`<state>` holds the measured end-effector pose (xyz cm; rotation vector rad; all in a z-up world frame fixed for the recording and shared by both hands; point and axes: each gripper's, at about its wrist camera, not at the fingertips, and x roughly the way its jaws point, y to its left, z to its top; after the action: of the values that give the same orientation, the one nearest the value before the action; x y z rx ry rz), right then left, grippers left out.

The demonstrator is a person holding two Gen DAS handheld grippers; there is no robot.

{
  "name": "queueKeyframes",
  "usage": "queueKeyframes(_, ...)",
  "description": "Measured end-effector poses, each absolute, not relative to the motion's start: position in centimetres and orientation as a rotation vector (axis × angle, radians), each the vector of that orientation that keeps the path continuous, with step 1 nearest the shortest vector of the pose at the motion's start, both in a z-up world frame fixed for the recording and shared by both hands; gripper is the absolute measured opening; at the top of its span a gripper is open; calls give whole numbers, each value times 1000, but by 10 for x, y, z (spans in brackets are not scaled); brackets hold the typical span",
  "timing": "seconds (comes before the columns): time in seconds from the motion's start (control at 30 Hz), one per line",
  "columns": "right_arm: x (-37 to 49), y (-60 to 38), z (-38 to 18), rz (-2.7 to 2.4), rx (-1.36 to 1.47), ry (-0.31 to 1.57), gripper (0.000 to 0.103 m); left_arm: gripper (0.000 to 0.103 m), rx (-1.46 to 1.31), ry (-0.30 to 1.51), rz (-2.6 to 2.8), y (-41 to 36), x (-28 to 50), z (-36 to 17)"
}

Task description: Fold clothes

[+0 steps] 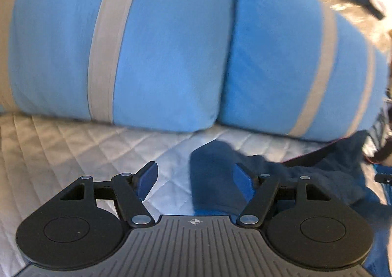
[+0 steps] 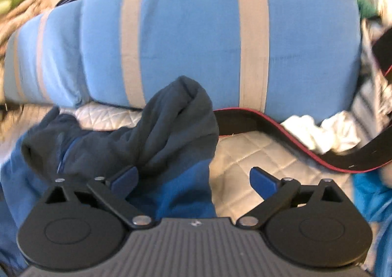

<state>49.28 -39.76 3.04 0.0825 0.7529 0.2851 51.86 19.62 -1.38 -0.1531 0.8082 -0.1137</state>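
Quilted grey cover [image 1: 73,144] spreads under both grippers, with striped blue pillows [image 1: 159,44] behind.

Left wrist view: the left gripper [image 1: 196,179] has its jaws wide, holding nothing. A dark blue garment [image 1: 281,174] lies bunched, one flap reaching in between the fingers. Closing now would likely pinch only that loose flap, and the rest would drag crooked.

Right wrist view: the right gripper [image 2: 193,179] also gapes wide and empty above the garment [image 2: 159,125], which lies rumpled. A black strap [image 2: 257,118] touches the heap, with a white cloth [image 2: 323,132] beyond; either could snag.
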Motion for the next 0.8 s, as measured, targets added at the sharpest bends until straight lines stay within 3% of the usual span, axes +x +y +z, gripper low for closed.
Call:
queueKeyframes(0.13, 527, -404, 6, 314, 204, 796, 97, 67, -228, 832, -121, 201, 527, -31)
queueKeyframes(0.27, 548, -406, -16, 322, 286, 825, 83, 66, -303, 854, -128, 206, 535, -49)
queueKeyframes(0.3, 552, -405, -20, 325, 298, 830, 76, 61, -322, 860, -130, 207, 537, -53)
queueKeyframes(0.33, 553, -404, -22, 334, 306, 827, 71, 22, -340, 866, -132, 208, 539, -58)
queueKeyframes(0.37, 554, -404, -24, 349, 322, 827, 52, 9, -359, 871, -133, 209, 541, -62)
queueKeyframes(0.4, 554, -404, -25, 363, 344, 836, 32, 8, -378, 876, -135, 210, 543, -66)
queueKeyframes(0.5, 550, -403, -24, 347, 348, 833, 18, 6, -431, 891, -139, 214, 548, -79)
queueKeyframes(0.8, 517, -419, -14, 237, 351, 781, 14, 6, -382, 871, -85, 247, 520, -71)
